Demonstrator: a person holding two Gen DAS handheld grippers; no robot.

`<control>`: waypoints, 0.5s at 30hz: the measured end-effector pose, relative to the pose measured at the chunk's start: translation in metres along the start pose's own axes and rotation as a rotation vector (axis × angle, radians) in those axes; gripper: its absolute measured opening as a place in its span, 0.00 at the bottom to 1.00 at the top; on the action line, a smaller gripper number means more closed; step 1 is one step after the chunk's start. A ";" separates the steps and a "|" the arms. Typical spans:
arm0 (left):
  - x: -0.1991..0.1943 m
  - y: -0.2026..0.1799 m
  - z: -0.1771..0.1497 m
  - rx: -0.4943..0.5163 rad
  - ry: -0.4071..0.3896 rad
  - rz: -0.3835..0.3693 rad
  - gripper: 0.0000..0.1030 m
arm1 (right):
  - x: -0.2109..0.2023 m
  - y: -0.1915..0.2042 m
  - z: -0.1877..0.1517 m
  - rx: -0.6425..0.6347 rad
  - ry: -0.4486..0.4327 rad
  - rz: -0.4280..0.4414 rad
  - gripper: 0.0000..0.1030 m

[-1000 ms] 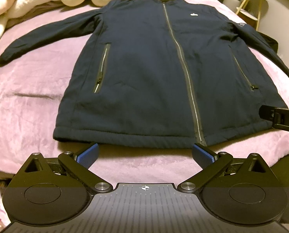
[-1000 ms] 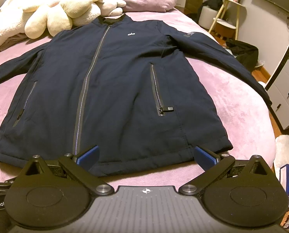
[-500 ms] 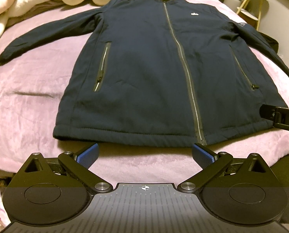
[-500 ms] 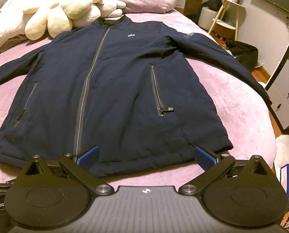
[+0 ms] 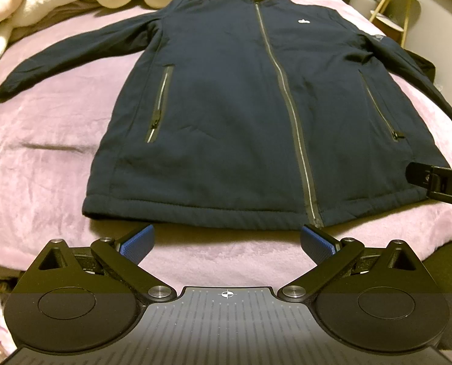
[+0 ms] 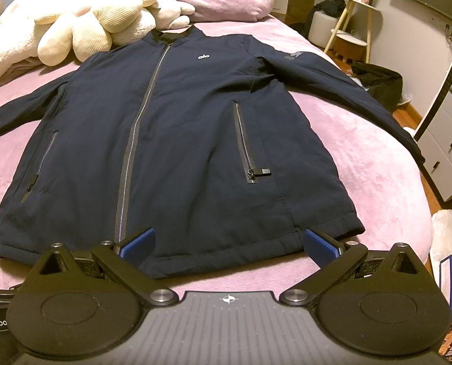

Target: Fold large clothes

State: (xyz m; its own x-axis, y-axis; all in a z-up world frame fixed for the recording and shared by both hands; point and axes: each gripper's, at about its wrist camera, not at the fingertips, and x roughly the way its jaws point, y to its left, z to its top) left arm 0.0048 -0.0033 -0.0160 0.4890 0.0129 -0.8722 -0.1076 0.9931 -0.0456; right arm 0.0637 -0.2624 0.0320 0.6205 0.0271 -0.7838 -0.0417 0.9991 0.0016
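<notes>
Nothing folded yet: I hold both claws spread wide and empty at the hem.

The zipped navy padded jacket [image 5: 241, 115] lies flat, front up, on the pink plush bed [image 5: 43, 158], sleeves out to both sides. My left claw [image 5: 227, 241] hovers just short of the hem; my right claw [image 6: 229, 245] sits over the hem's right part. Every fold remains.

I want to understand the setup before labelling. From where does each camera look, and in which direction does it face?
Left wrist: sits on the left gripper at the foot of the bed, facing the jacket hem; its own open fingers show, the right gripper's tip at right.
Right wrist: sits on the right gripper over the hem's right part, facing the pillows; its open fingers show.
Shared: jacket, zipper, plush toys, bed.
</notes>
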 end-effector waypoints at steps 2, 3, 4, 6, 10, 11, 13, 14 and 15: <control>0.000 0.000 0.000 0.000 -0.001 -0.001 1.00 | 0.001 0.000 0.000 -0.001 0.001 0.001 1.00; 0.000 0.000 0.000 0.000 -0.001 0.000 1.00 | 0.001 0.000 0.000 -0.001 0.000 0.001 1.00; 0.000 0.000 0.000 -0.001 -0.001 -0.001 1.00 | 0.000 0.000 0.000 -0.001 -0.001 0.001 1.00; 0.000 0.000 0.000 -0.001 0.000 -0.002 1.00 | 0.000 0.000 0.000 -0.001 0.000 0.000 1.00; 0.000 0.001 0.000 -0.003 0.001 -0.004 1.00 | 0.000 0.001 0.000 -0.001 -0.004 0.000 1.00; 0.000 0.000 0.000 -0.004 0.002 -0.005 1.00 | 0.000 0.001 0.000 -0.001 -0.004 0.001 1.00; 0.000 0.001 0.000 -0.006 0.001 -0.005 1.00 | 0.000 0.001 0.000 -0.002 -0.004 0.001 1.00; 0.000 0.001 0.000 -0.006 0.001 -0.005 1.00 | 0.000 0.001 0.000 -0.002 -0.004 0.002 1.00; 0.000 0.001 0.000 -0.005 0.000 -0.005 1.00 | -0.001 0.002 0.000 -0.002 -0.005 0.003 1.00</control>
State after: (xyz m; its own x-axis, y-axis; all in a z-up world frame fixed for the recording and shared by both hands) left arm 0.0046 -0.0026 -0.0163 0.4892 0.0082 -0.8722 -0.1099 0.9926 -0.0523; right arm 0.0629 -0.2608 0.0324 0.6245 0.0300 -0.7804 -0.0448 0.9990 0.0026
